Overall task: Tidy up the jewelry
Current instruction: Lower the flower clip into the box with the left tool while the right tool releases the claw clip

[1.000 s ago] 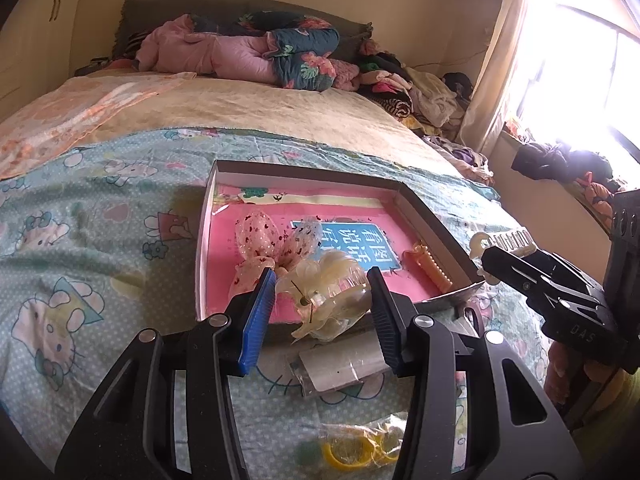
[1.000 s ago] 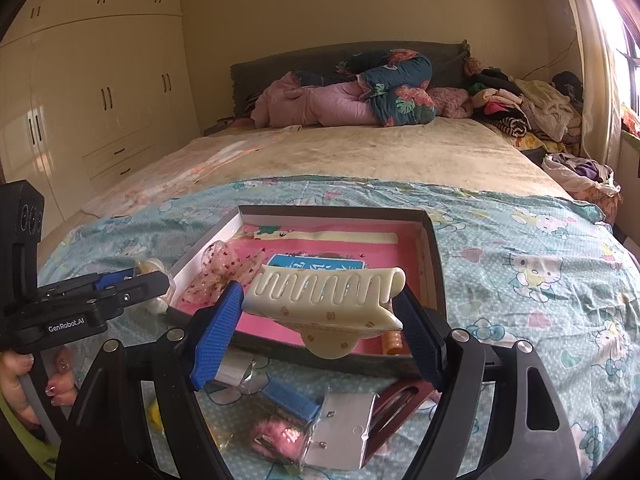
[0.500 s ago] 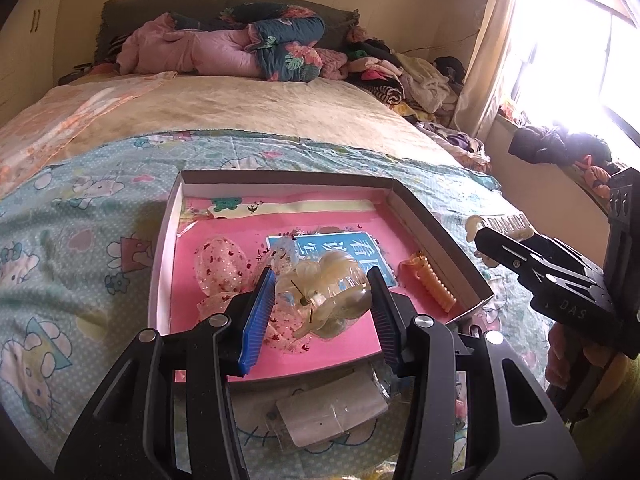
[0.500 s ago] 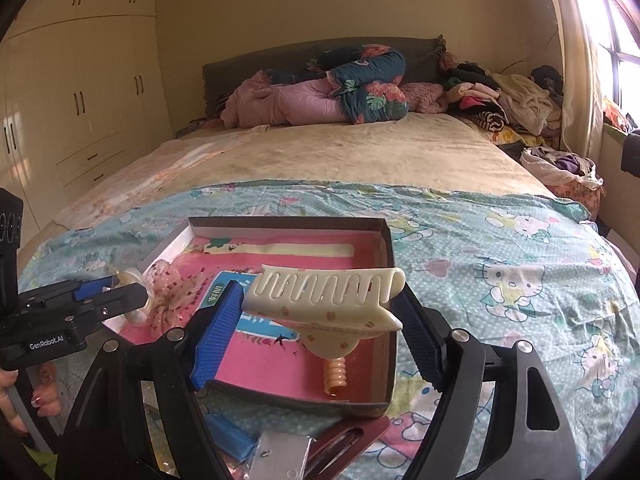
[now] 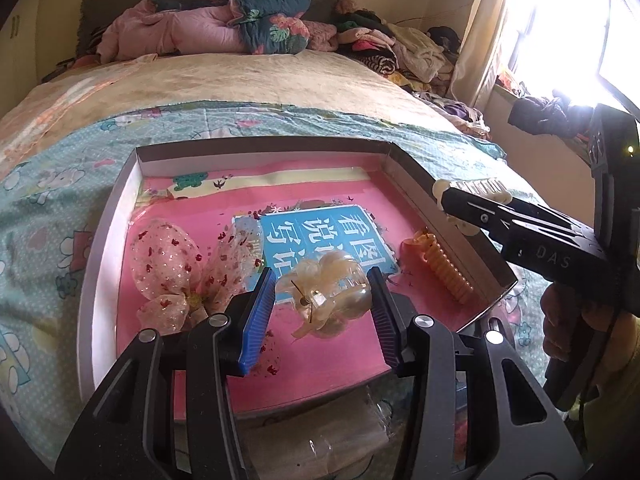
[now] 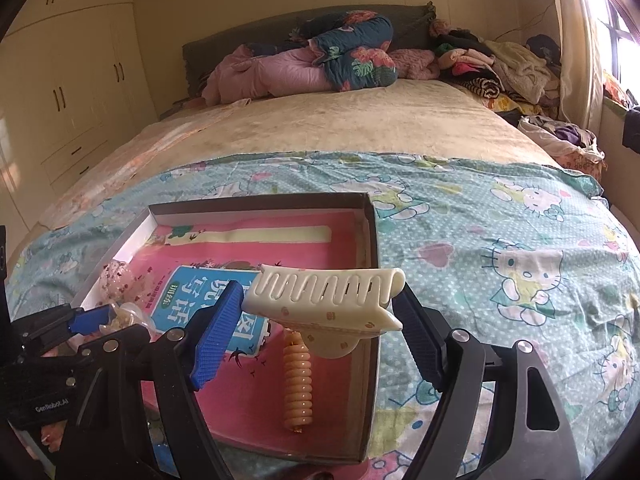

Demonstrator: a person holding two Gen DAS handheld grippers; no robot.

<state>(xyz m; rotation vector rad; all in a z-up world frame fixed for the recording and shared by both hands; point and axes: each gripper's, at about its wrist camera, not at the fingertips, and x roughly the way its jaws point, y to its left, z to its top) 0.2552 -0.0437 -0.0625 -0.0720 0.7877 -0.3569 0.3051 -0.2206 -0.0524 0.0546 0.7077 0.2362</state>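
we hold both pieces above the box (image 5: 120, 216): left gripper (image 5: 322, 300) clamps the flower clip (image 5: 326, 292), right gripper (image 6: 320, 320) clamps the claw clip (image 6: 324, 300), long axis crosswise.

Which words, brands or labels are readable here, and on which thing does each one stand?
"DAS": on the right gripper body.
"GenRobot.AI": on the left gripper body.
"看图说", partly covered: on the blue label inside the pink box.
Small green tag on that label: too blurred.
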